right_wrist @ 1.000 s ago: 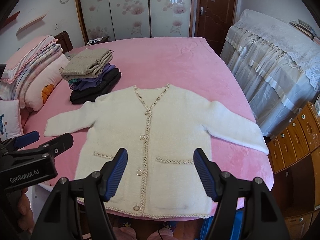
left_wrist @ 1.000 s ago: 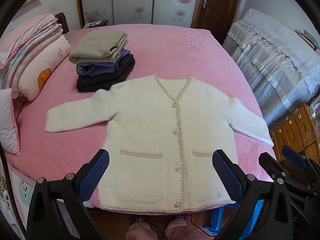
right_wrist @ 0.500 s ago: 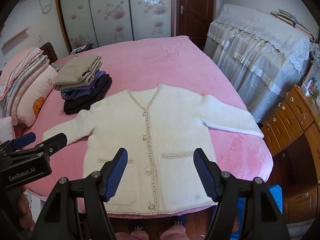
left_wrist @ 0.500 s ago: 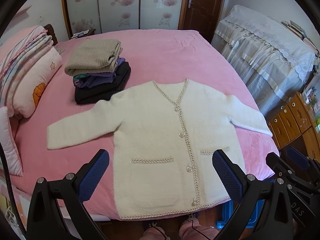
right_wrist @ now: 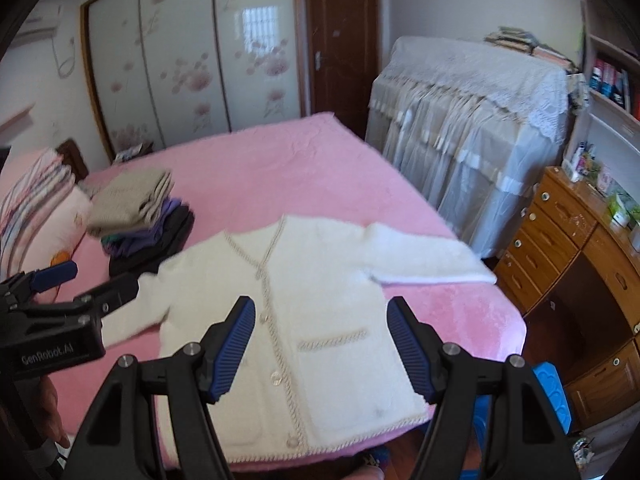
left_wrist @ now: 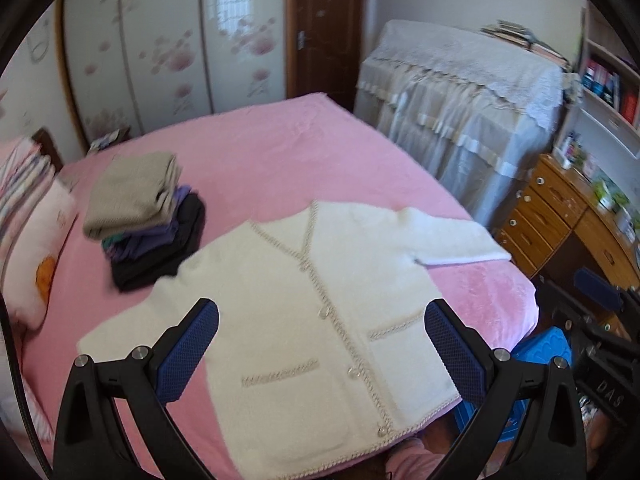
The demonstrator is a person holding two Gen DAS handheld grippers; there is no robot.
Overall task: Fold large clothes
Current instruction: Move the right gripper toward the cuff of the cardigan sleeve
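1. White cardigan spread flat, front up and buttoned, sleeves out to left and right, hem at the near edge of the pink bed. Laid out like that, ready for a first fold, by the look of it.
2. Left gripper hovering above the near hem, fingers wide apart, nothing between them, touching no cloth.
3. Right gripper hanging over the right pocket area, fingers equally spread, empty, clear of the fabric. Both poised above the garment rather than on it; folding judged not yet begun.
4. Stack of folded clothes on the far left of the bed, beige piece on top, dark ones beneath, just beside the left shoulder. Probably the finished pile, kept out of the working space.
5. Pillows and striped bedding heaped at the left edge.
6. Bed cover plush and smooth, mostly bare beyond the cardigan.
7. Flowered sliding wardrobe along the far wall, brown door beside it.
8. Lace-draped furniture to the right, wooden drawers nearer, bookshelves above.
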